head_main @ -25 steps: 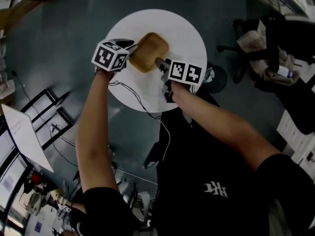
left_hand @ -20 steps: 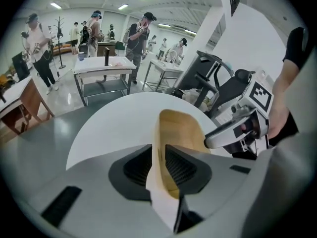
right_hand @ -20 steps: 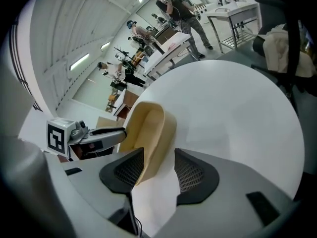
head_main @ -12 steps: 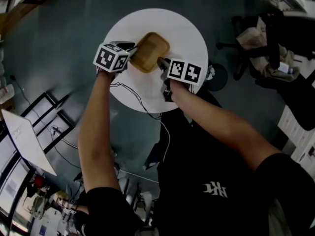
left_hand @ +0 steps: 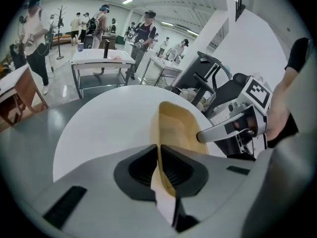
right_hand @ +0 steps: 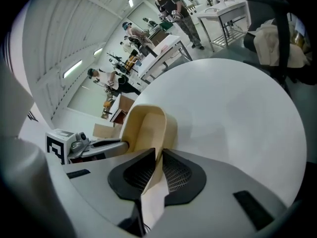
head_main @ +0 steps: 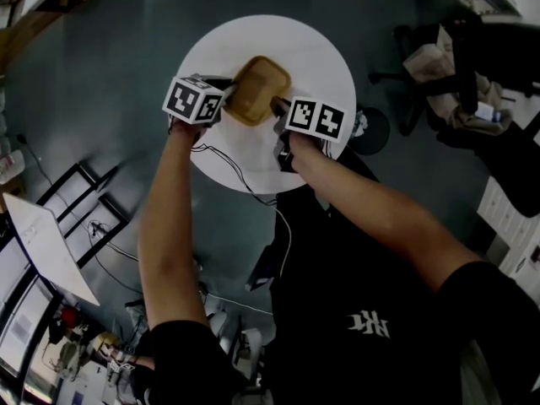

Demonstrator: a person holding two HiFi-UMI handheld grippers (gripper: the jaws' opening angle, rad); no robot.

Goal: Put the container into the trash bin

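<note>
A tan, shallow container (head_main: 257,89) sits on the round white table (head_main: 316,53). My left gripper (head_main: 226,89) is at its left edge and my right gripper (head_main: 275,105) at its near right edge. In the left gripper view the container's thin wall (left_hand: 176,125) stands upright between the dark pads, and the left gripper (left_hand: 159,158) is closing on it with the pads pressing. In the right gripper view the right gripper (right_hand: 157,165) is closing the same way on the opposite rim of the container (right_hand: 146,125). Each gripper shows in the other's view.
An office chair draped with clothing (head_main: 456,83) stands at the right, and a dark round base (head_main: 371,133) is beside the table. Cables run over the table's near edge to the floor. People and desks (left_hand: 101,58) stand far across the room.
Both grippers' jaws have come together onto the container's rim. The left gripper has shifted slightly toward the container. The container stays in the same place on the table.
</note>
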